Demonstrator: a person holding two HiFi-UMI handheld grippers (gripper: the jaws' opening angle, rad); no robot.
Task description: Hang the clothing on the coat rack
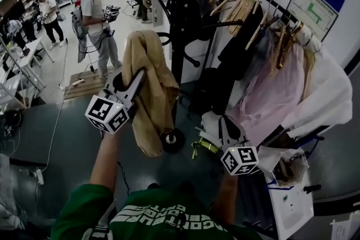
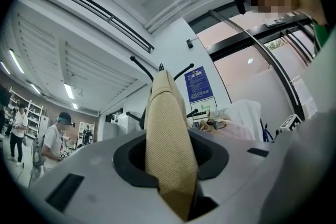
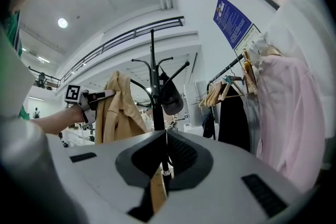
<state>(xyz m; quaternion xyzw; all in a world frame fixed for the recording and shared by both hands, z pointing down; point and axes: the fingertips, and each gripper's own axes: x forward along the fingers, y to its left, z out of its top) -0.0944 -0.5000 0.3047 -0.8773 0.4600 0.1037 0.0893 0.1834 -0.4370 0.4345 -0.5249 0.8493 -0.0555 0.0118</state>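
Lying between left gripper jaws: tan jacket

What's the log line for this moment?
step: hang tan jacket on coat rack | left tongs: raised beside rack, jacket between them | right tongs: low, shut | hooked: unclear

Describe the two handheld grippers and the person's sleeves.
The left gripper and the right gripper both have light grey bodies with a black recess round the jaws. Each carries a white cube printed with black square markers. The right one's pad is black and ribbed. The person wears a green short-sleeved shirt with white lettering.
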